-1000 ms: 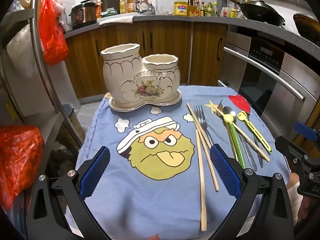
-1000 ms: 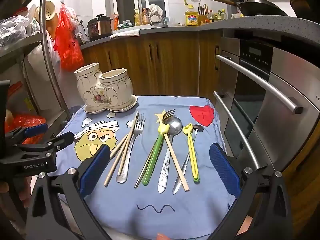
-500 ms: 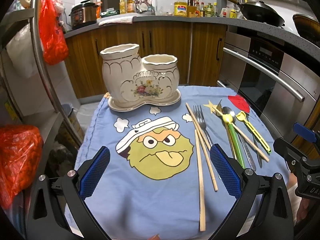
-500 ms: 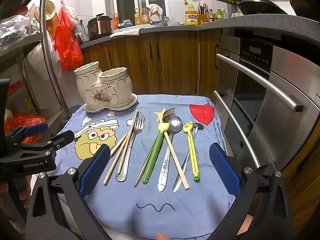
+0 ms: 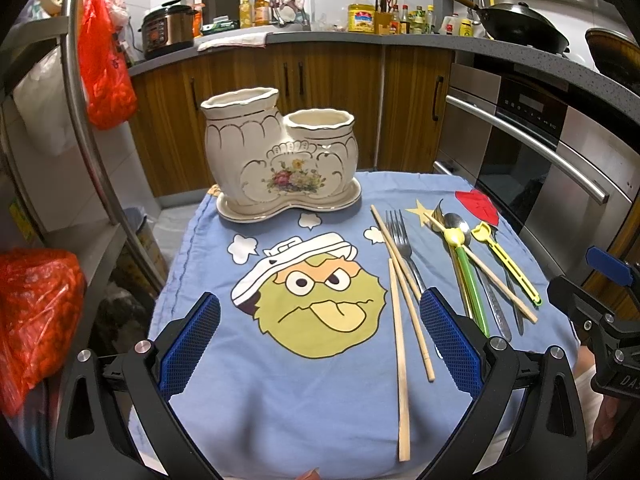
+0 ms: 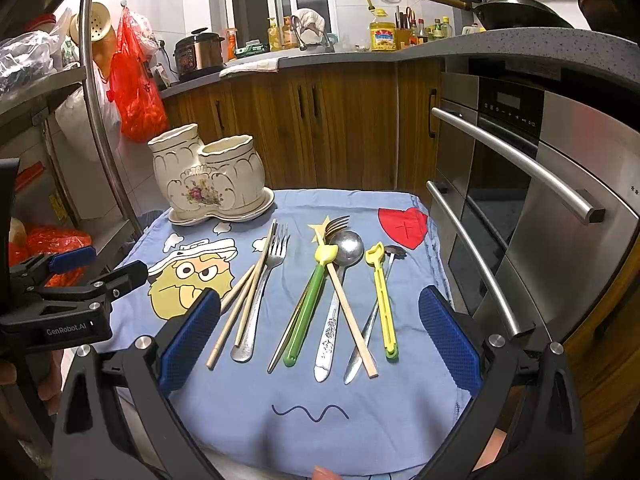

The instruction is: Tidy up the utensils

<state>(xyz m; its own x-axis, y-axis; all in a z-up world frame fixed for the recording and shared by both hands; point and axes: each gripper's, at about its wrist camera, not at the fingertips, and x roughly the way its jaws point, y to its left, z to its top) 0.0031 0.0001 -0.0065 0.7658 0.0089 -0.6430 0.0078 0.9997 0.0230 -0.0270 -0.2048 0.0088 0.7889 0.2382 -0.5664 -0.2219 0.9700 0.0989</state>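
Observation:
A cream ceramic two-pot utensil holder (image 5: 280, 156) (image 6: 208, 178) stands at the far left of a blue cartoon cloth (image 5: 312, 400) (image 6: 312, 412). Utensils lie in a row on the cloth: wooden chopsticks (image 6: 244, 300) (image 5: 400, 300), a steel fork (image 6: 260, 292) (image 5: 404, 248), a green-handled utensil (image 6: 308, 308), a steel spoon (image 6: 340, 292), another chopstick (image 6: 348, 312) and a yellow utensil (image 6: 382, 300). My left gripper (image 5: 320, 340) is open above the cartoon face. My right gripper (image 6: 320, 340) is open over the utensil handles, holding nothing.
A steel oven front with bar handles (image 6: 516, 168) lies close on the right. Wooden cabinets (image 5: 320, 104) stand behind the table. A metal rack with red bags (image 5: 36, 320) is at the left. The left gripper body (image 6: 60, 308) shows at the right view's left edge.
Both views have shifted only slightly; the left gripper has edged a little forward. Nothing was picked up or released.

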